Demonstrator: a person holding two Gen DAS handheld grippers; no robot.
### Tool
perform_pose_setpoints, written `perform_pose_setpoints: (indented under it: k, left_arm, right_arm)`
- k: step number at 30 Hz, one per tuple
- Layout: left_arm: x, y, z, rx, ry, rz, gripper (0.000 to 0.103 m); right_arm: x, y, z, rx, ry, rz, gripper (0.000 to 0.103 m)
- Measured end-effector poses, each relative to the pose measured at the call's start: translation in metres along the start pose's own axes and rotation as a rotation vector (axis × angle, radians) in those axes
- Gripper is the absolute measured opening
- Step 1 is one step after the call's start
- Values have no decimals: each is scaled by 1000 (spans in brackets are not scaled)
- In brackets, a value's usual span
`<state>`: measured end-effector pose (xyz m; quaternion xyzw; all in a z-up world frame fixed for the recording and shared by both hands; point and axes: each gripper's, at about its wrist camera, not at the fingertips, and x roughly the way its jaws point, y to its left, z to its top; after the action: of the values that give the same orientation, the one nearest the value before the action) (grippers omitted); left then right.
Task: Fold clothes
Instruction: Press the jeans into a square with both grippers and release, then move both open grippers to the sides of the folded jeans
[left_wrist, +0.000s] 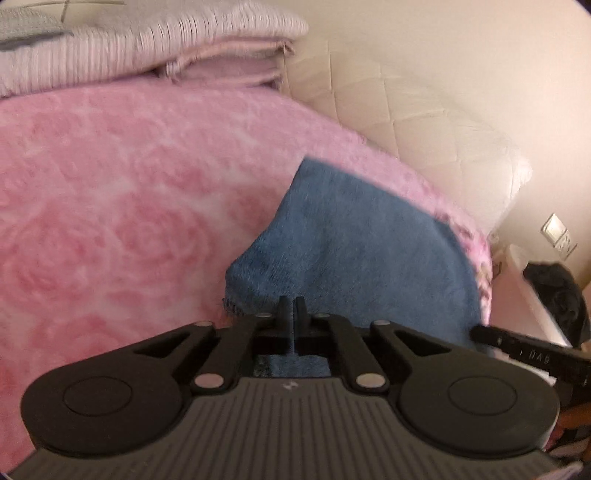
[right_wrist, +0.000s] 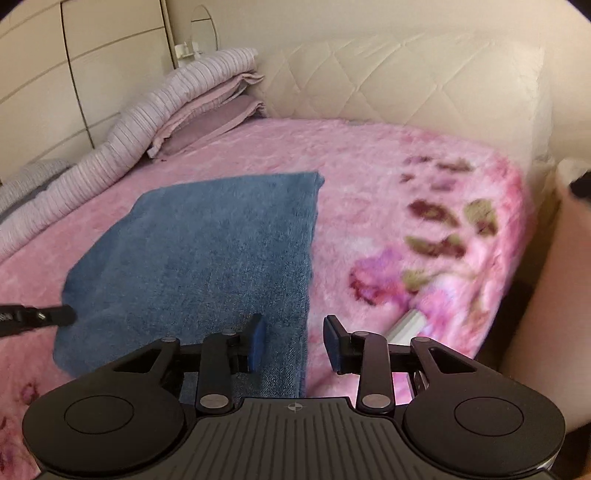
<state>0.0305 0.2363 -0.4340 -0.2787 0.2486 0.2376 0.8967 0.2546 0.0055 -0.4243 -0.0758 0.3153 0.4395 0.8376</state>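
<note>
**Ana:** Jaws first: how do they stand?

**Ben:** On the left gripper (left_wrist: 294, 306) they are pressed almost together, with only a thin slit between the fingers. They sit right over the near edge of the blue towel (left_wrist: 354, 254), but I cannot tell whether any cloth is pinched in there. On the right gripper (right_wrist: 294, 341) they stand apart with nothing between the blue pads (right_wrist: 258, 341), and they have just been opening.

**Ana:** And the towel itself?

**Ben:** It is a thick, fuzzy blue towel (right_wrist: 207, 251), lying folded on the pink blanket (right_wrist: 369, 177) that covers the bed. From the right wrist it looks flat, with a straight right edge and a rounded far corner. From the left wrist the left side is bunched up, with a frayed hem near the fingers.

**Ana:** What about room around it?

**Ben:** Bare blanket (left_wrist: 110, 203) spreads wide to the left and beyond it. A stack of folded pale bedding (right_wrist: 192, 103) lies at the far left, well apart from the towel. The padded headboard (right_wrist: 406, 81) runs behind. To the right the blanket's flowered border drops over the bed's edge, near the towel's right side. The left gripper's tip (right_wrist: 55, 315) touches the towel's left edge.
</note>
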Motion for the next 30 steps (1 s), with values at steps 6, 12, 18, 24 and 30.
perform_pose_setpoints:
  k: [6,12,18,24,30]
  left_arm:
    - [12,-23,-11,36,101,122,8]
    - [-27,-58,-7,87,89,213,18]
    - [-78,-91,-14,141,72,250,21]
    - [-121,-115,-32,187,59,273,26]
    - [-137,-117,-47,200,47,228,26]
  right_arm:
    - [-9,9,-10,14,46,22,34]
    - [-30,9,-8,55,88,-3,34]
    - [-76,16,-15,75,75,-8,34]
    - [-117,21,-22,89,50,-10,34]
    - [-132,12,-35,117,42,-2,34]
